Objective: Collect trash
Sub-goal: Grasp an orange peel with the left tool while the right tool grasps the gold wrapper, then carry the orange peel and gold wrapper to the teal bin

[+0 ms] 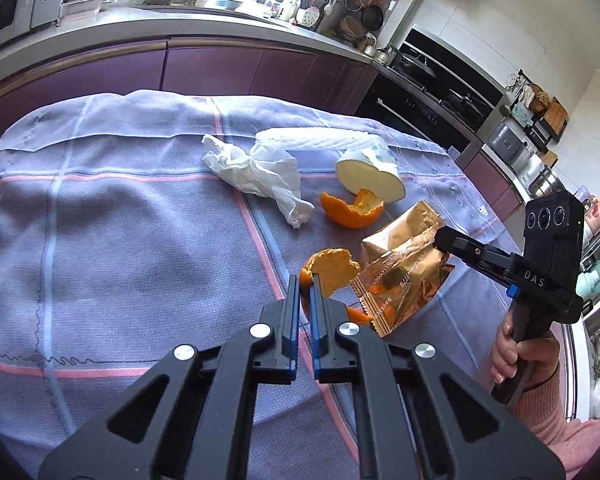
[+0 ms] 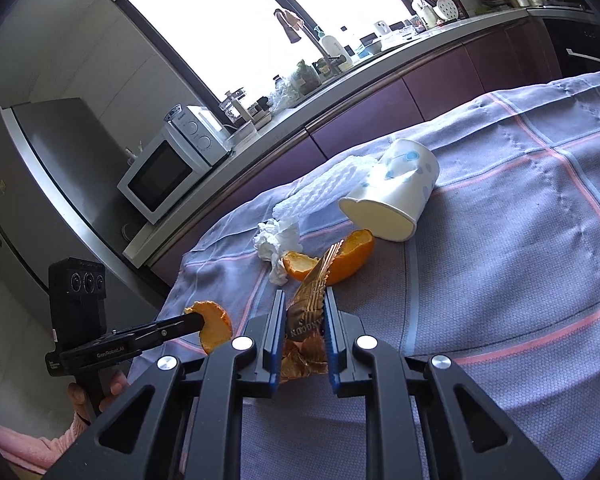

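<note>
My left gripper [image 1: 305, 280] is shut on the edge of a curled orange peel [image 1: 334, 268] just above the cloth; the right wrist view shows the same grip, left gripper [image 2: 198, 322] on that peel [image 2: 216, 332]. My right gripper [image 2: 305, 296] is shut on a crumpled gold snack wrapper [image 2: 306, 318]. The left wrist view shows the right gripper [image 1: 440, 240] pinching the wrapper [image 1: 400, 276] at its upper right corner. A second orange peel [image 1: 352, 210], a crumpled white tissue [image 1: 260, 172], a tipped paper cup [image 1: 372, 172] and a white foam net [image 1: 312, 138] lie beyond.
Everything lies on a table under a blue-grey checked cloth [image 1: 120, 220]. A purple-fronted kitchen counter [image 1: 220, 64] runs behind it, with a microwave [image 2: 168, 172] and a fridge [image 2: 40, 160] at its left. A hand [image 1: 516, 356] grips the right gripper's handle by the table's right edge.
</note>
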Demonstrator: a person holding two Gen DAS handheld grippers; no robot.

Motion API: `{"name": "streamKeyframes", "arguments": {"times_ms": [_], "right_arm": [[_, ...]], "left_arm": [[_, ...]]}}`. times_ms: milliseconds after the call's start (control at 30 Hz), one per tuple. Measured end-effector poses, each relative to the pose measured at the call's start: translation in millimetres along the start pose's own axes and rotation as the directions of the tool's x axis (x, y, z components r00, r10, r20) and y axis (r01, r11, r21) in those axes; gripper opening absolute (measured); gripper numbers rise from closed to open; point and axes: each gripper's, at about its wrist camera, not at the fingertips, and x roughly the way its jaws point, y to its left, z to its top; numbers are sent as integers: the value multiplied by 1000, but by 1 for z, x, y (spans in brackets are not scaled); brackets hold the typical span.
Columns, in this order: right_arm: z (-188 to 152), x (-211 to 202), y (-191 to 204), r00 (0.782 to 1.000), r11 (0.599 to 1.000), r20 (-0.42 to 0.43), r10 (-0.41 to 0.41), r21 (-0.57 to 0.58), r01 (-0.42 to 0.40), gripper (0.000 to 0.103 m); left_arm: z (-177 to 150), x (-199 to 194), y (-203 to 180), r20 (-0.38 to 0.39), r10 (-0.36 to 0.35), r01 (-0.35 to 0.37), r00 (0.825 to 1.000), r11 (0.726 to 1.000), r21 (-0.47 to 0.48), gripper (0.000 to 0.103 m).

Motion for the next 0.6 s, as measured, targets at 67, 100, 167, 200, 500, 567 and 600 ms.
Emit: {"name": "streamKeyframes", "arguments": {"times_ms": [67, 100, 167, 200, 500, 567, 600], "right_arm": [[1, 1, 4, 1000, 1000, 1, 9, -6, -9, 15], [1, 1, 6, 1000, 1000, 2, 11, -11, -11, 15], [2, 1, 12, 1000, 1000, 5, 19, -19, -18, 14], [3, 2, 14, 1000, 1000, 7, 21, -23, -21, 14], [11, 7, 41, 996, 995, 20, 85, -59, -84, 14], [13, 12, 48, 994, 993, 14, 105, -65, -104, 14], [13, 14, 51, 993, 991, 10, 115, -69, -114, 14]], "left_arm": [[-1, -9, 4, 13, 13, -13, 1000, 1000, -4, 5], [-2, -14, 5, 20, 16, -16, 1000, 1000, -5, 5], [-4, -22, 9, 33, 17, -17, 999, 1000, -9, 5], [-5, -27, 10, 41, 19, -18, 999, 1000, -10, 5], [-9, -68, 24, 114, 45, -43, 992, 999, -24, 5], [-12, -78, 28, 126, 56, -53, 990, 998, -30, 5], [-14, -83, 30, 132, 60, -56, 989, 998, -34, 5]]}}
